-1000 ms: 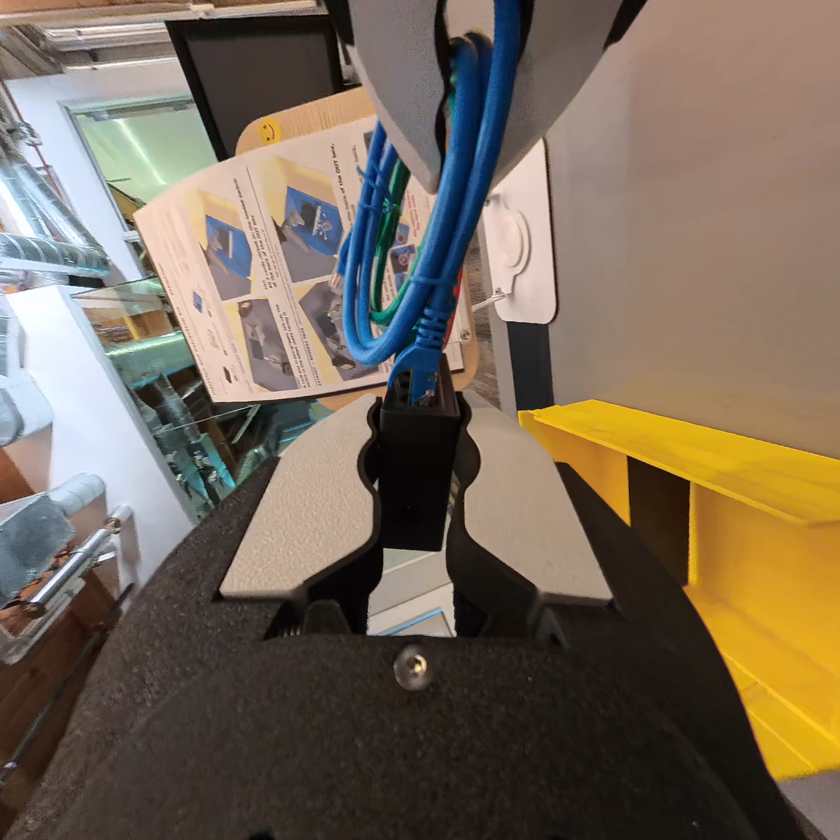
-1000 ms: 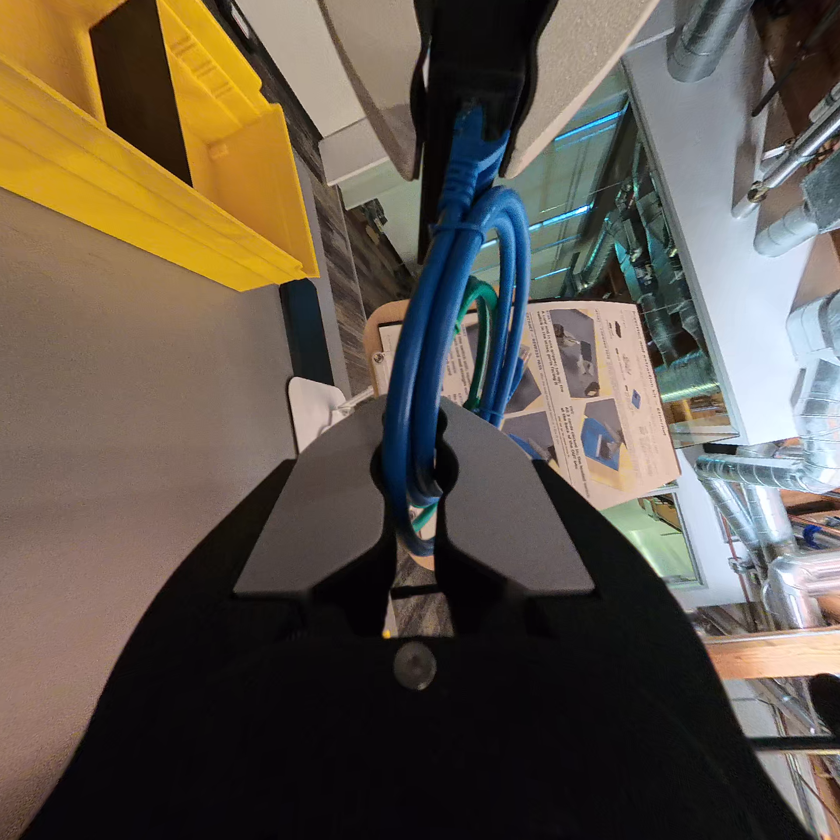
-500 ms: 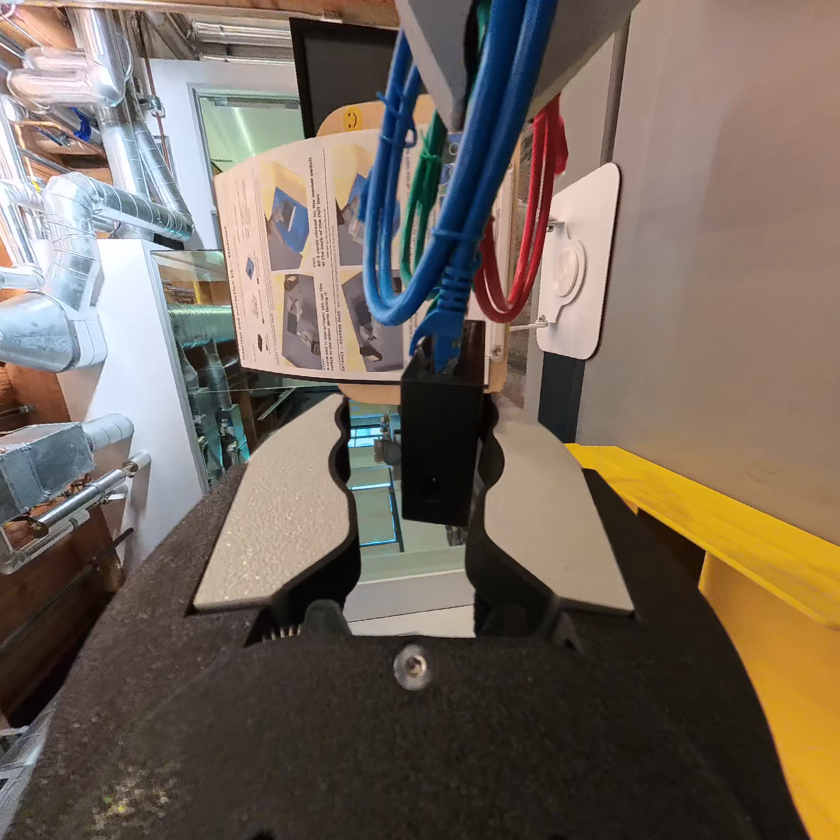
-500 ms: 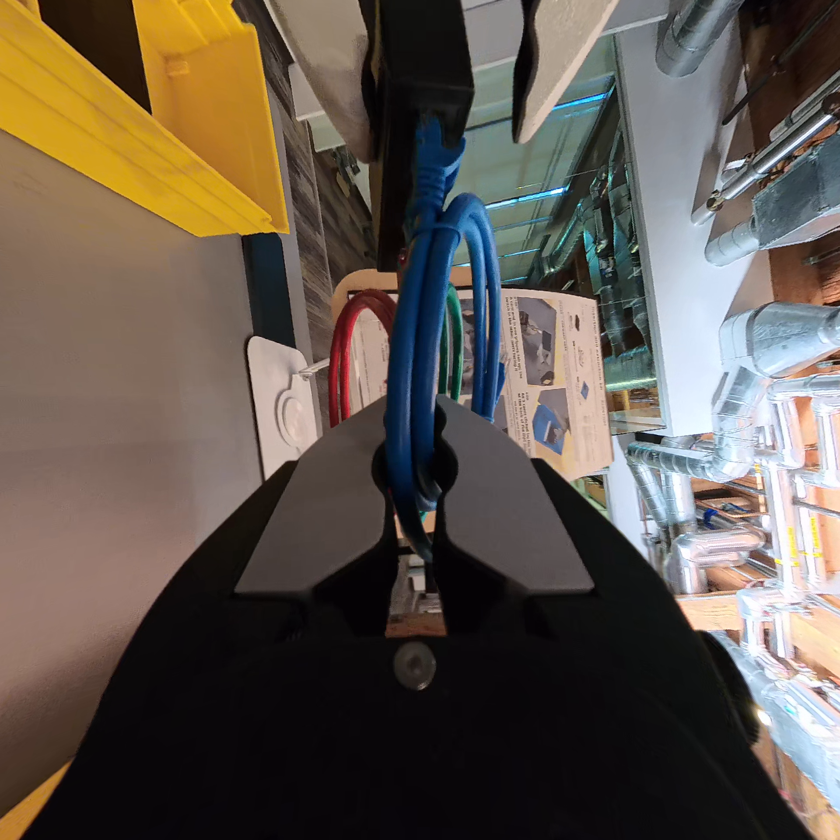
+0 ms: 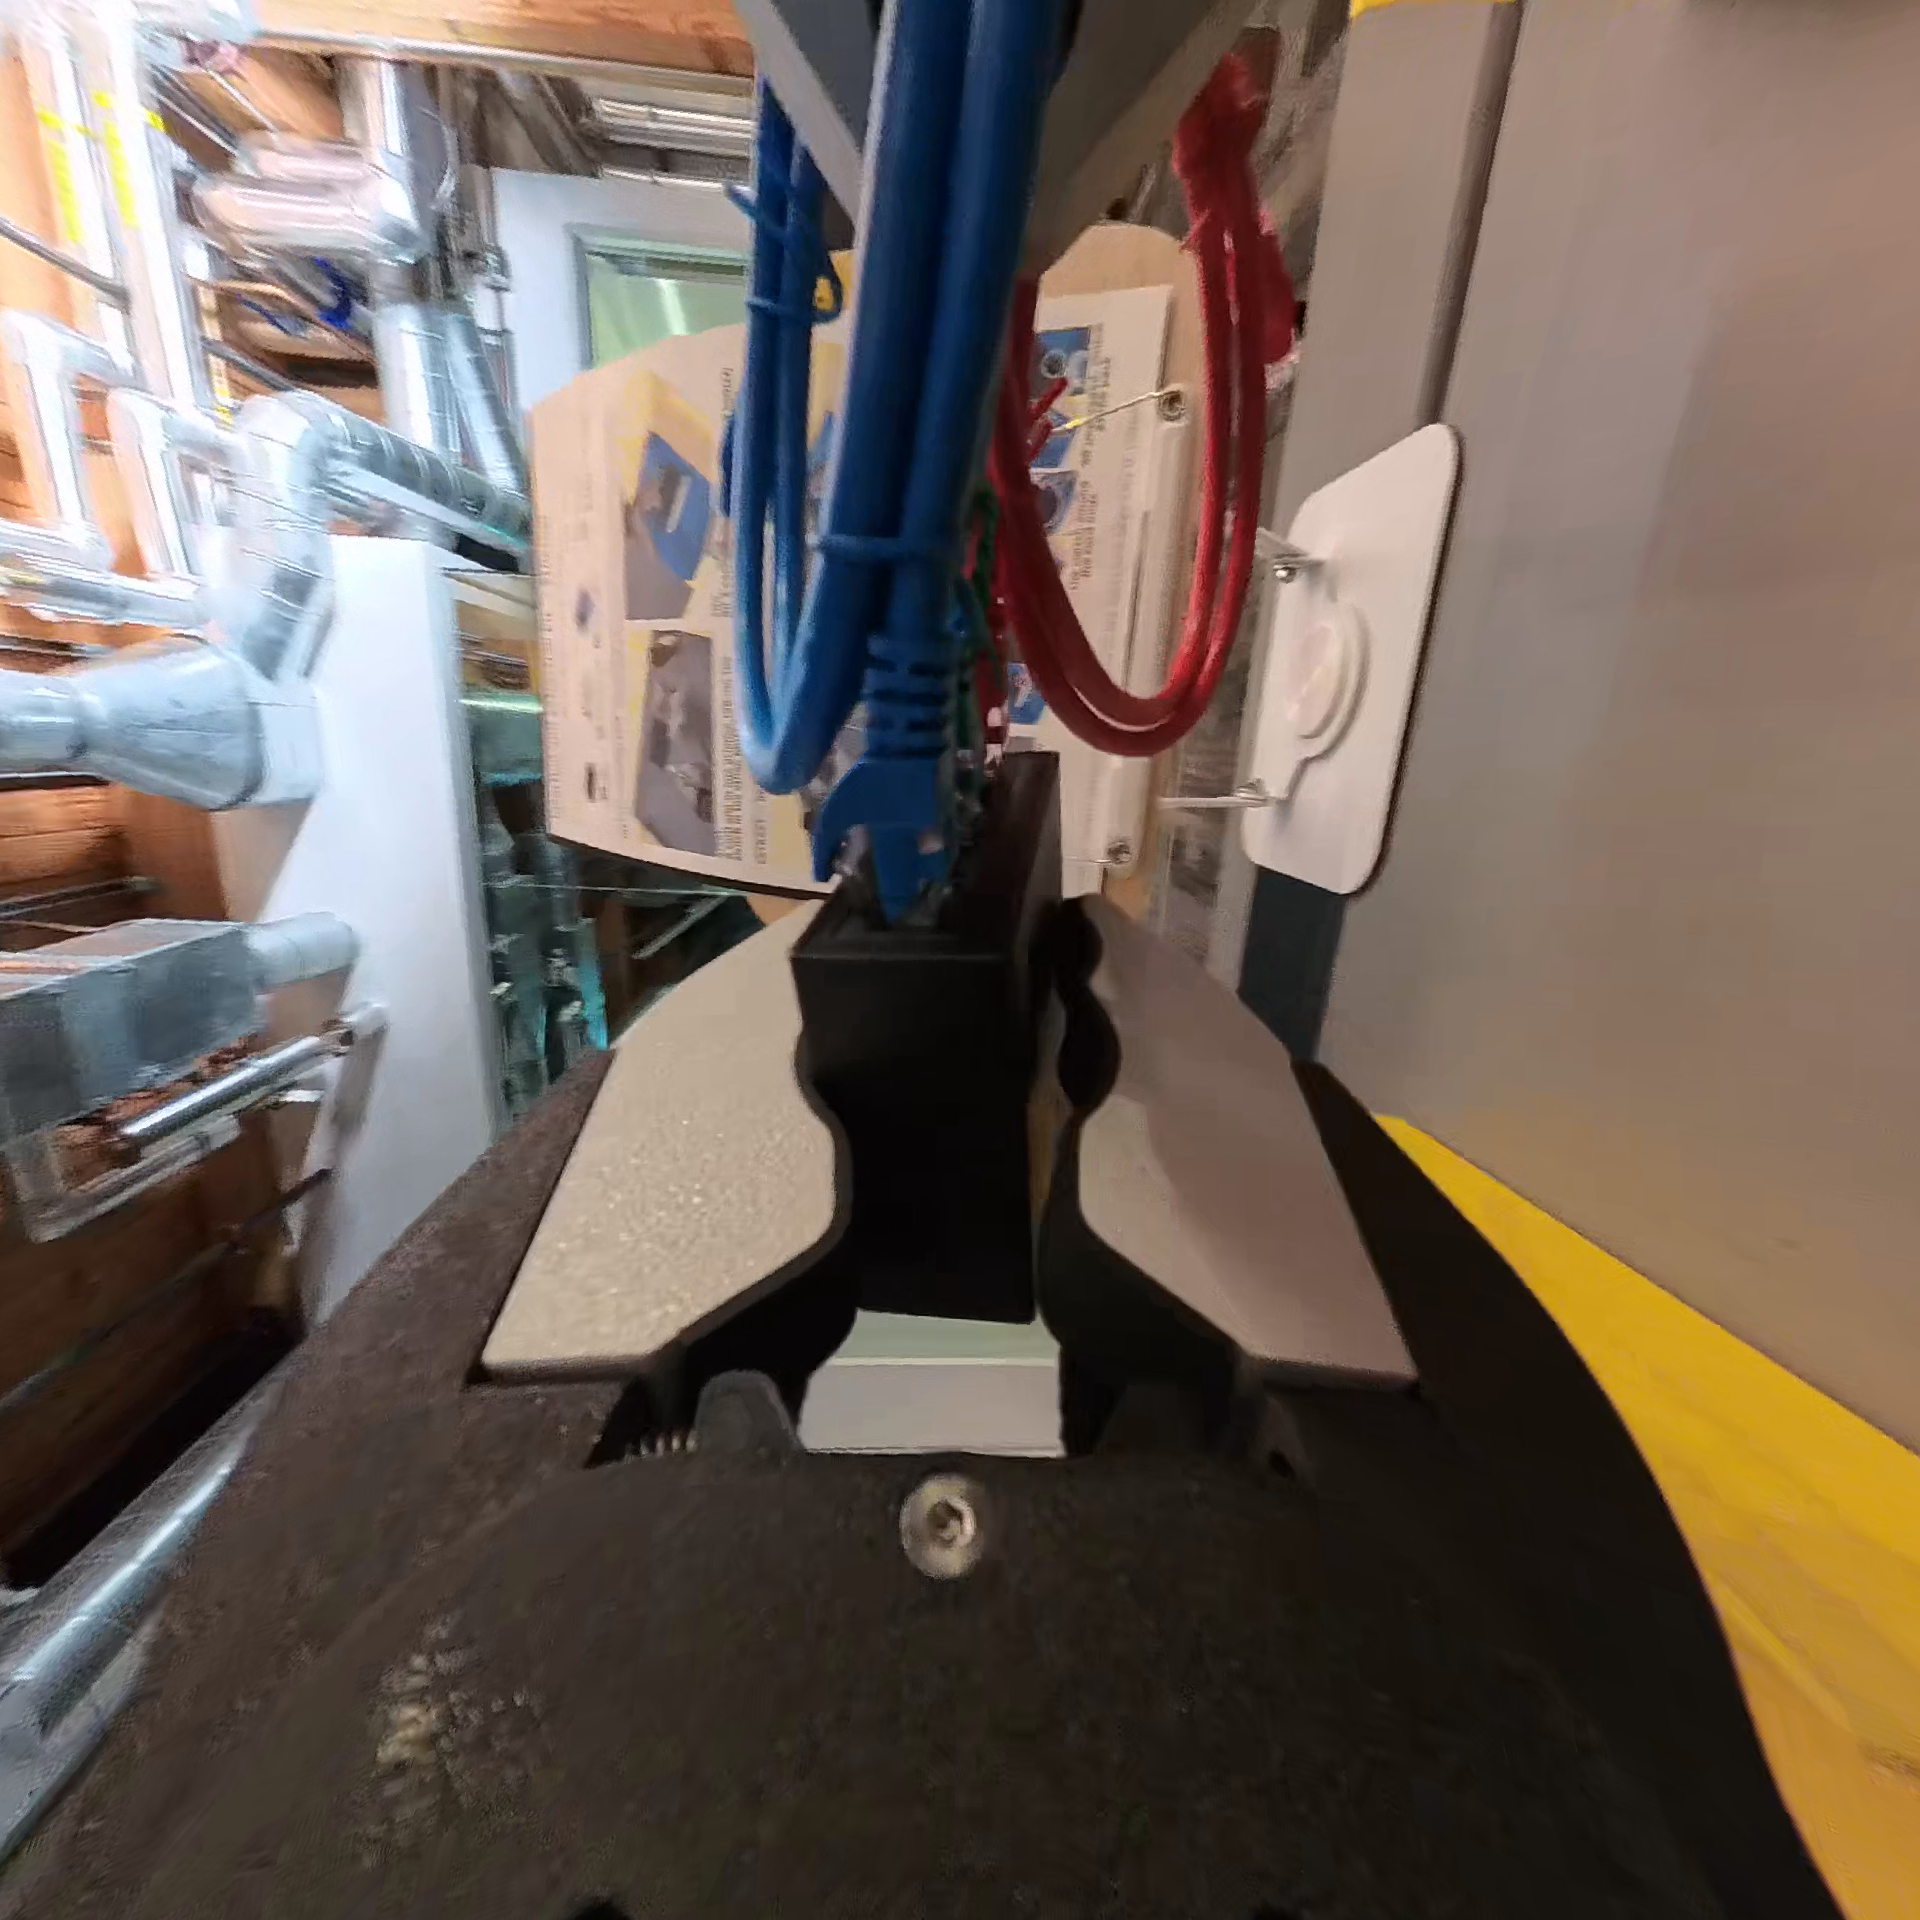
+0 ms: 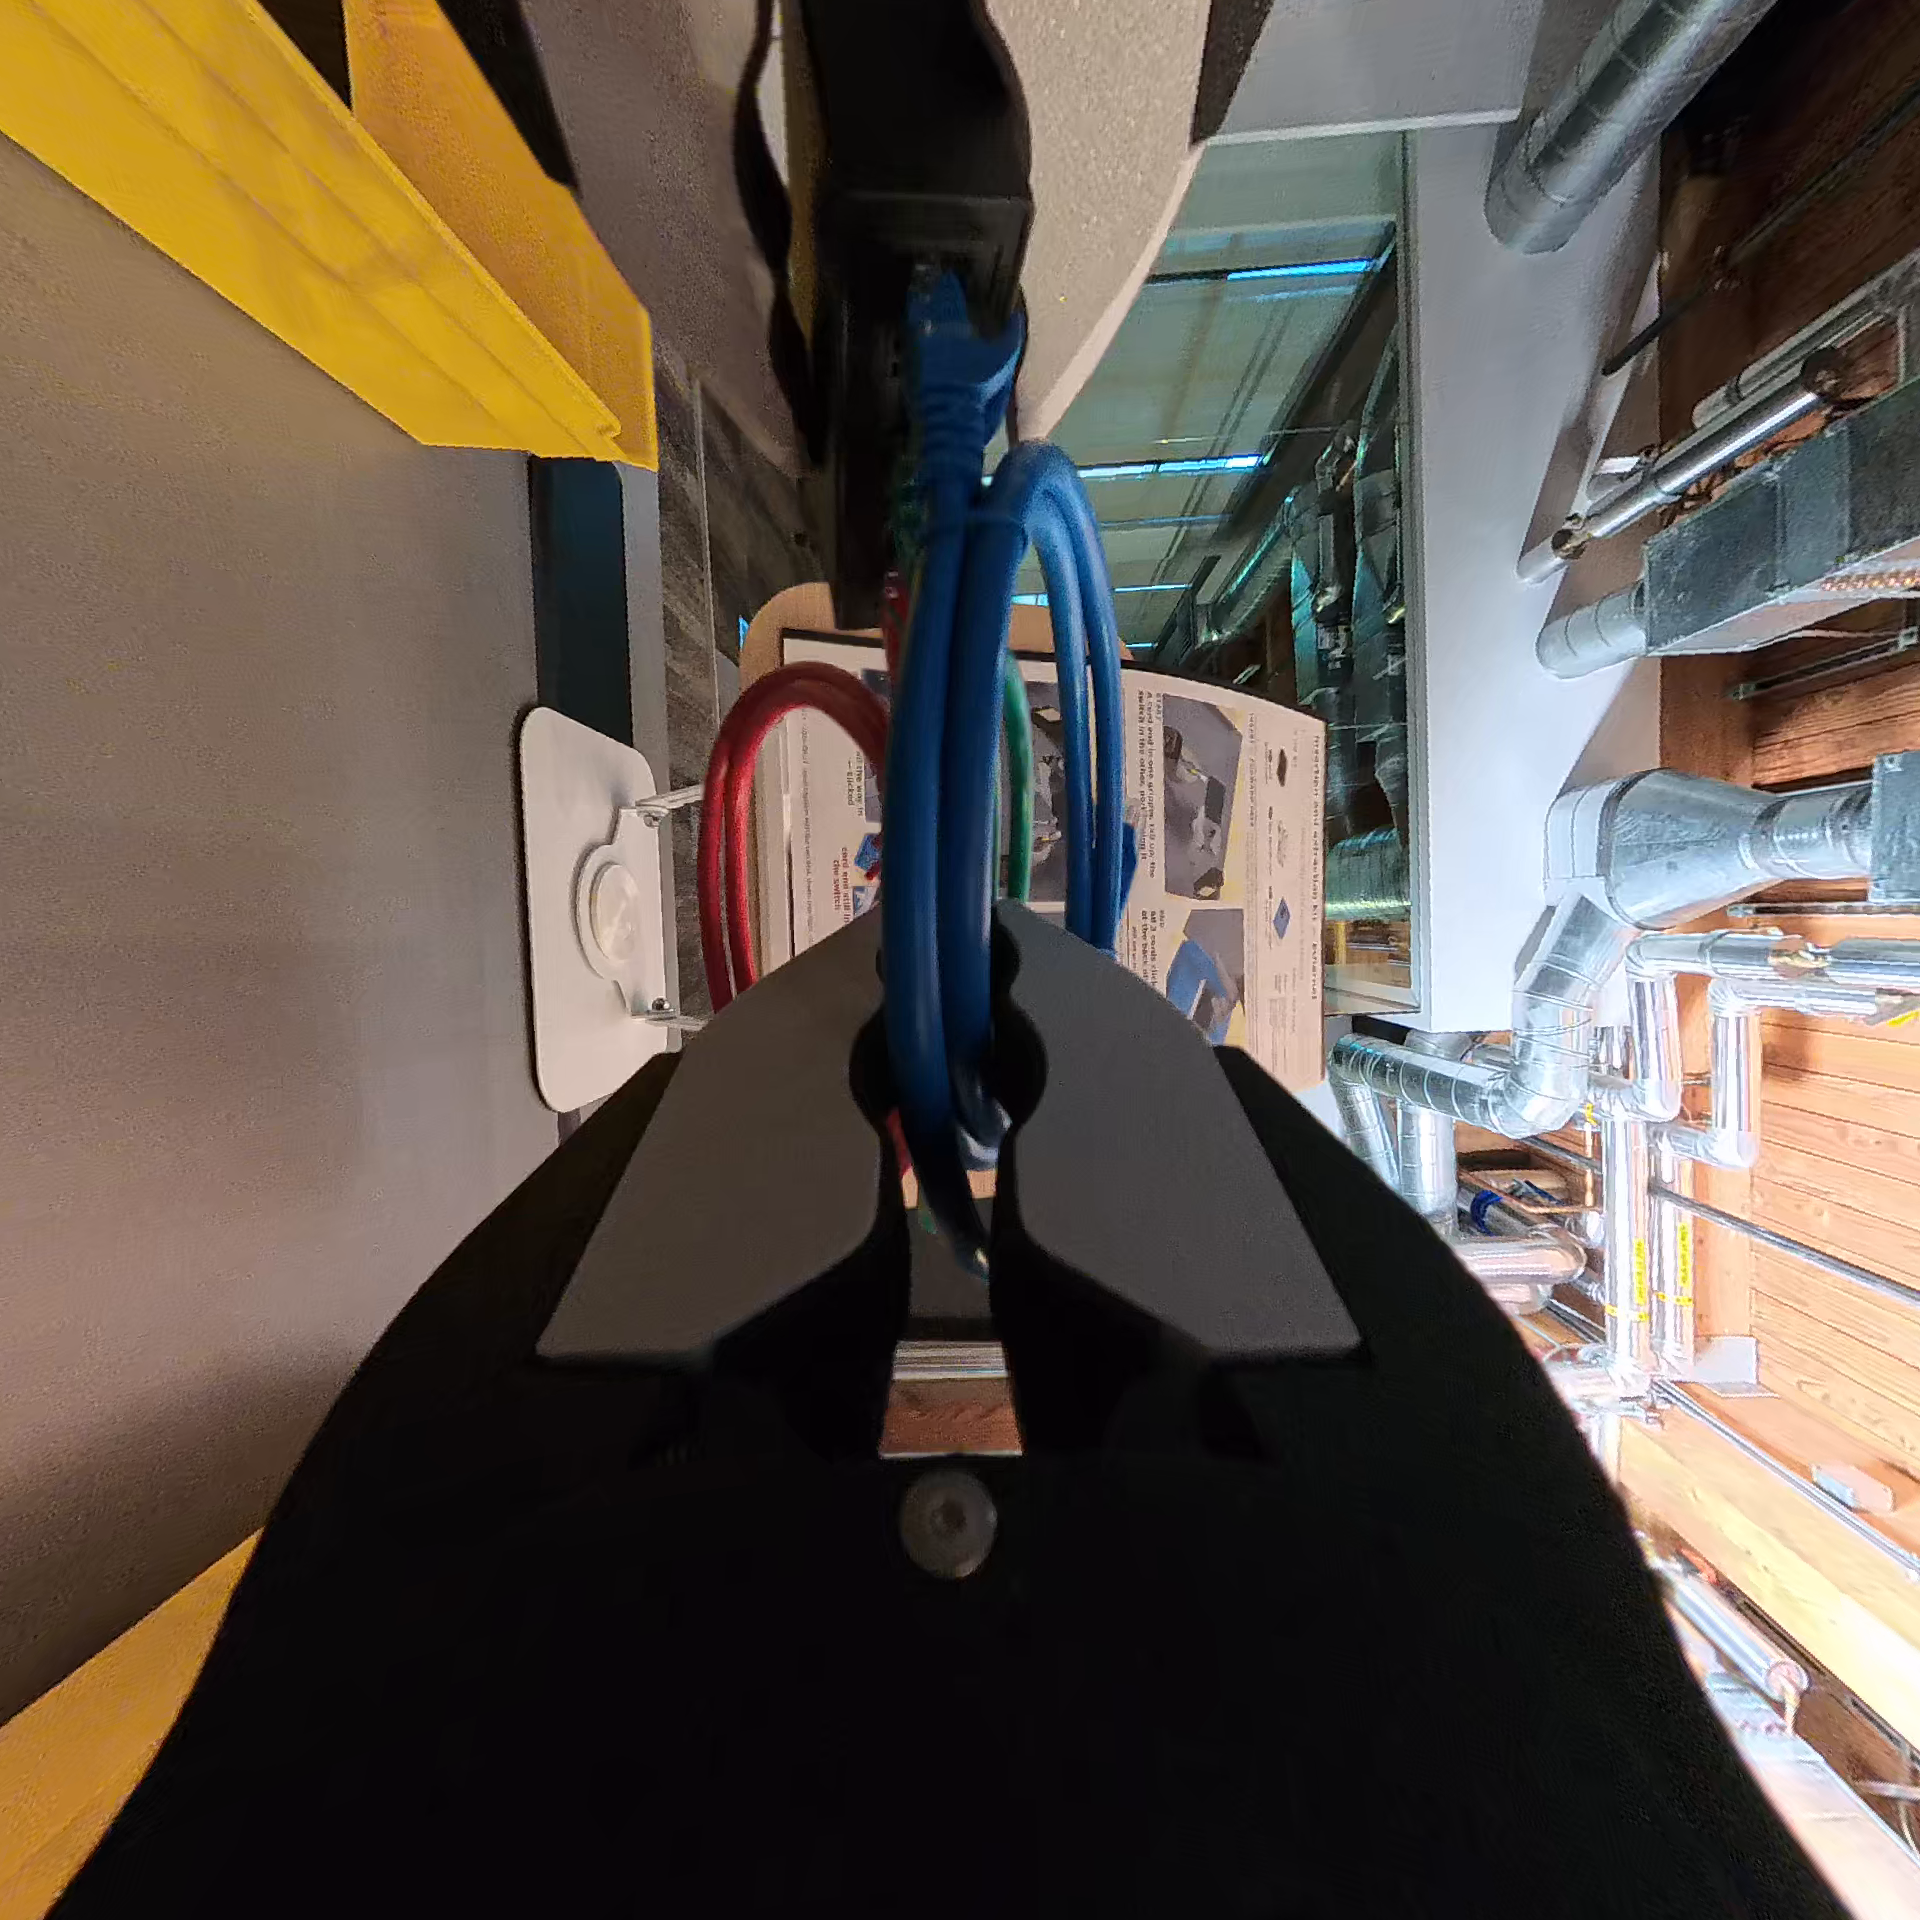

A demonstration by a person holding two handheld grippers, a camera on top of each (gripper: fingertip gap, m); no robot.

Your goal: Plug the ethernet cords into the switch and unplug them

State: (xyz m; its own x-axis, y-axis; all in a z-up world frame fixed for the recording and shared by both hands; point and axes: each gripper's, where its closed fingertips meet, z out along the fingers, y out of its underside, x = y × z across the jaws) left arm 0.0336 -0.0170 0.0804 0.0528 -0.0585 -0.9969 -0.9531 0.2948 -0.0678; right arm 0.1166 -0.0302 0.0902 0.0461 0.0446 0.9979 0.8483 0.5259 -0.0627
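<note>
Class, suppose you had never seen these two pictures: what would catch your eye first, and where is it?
First, the blue cord running up the middle, pinched in the right claw and plugged into the black switch, which the left claw grips. Beside it a red cord loops, and a yellow bin juts from the grey wall.

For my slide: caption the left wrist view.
Left tongs clamp the black switch with a blue ethernet cord plugged in.

Grey wall panel (image 5: 1683,644) adjoins yellow bin (image 5: 1683,1382); silver ducts (image 6: 1704,842) run along timber boards (image 6: 1829,1122).
</note>
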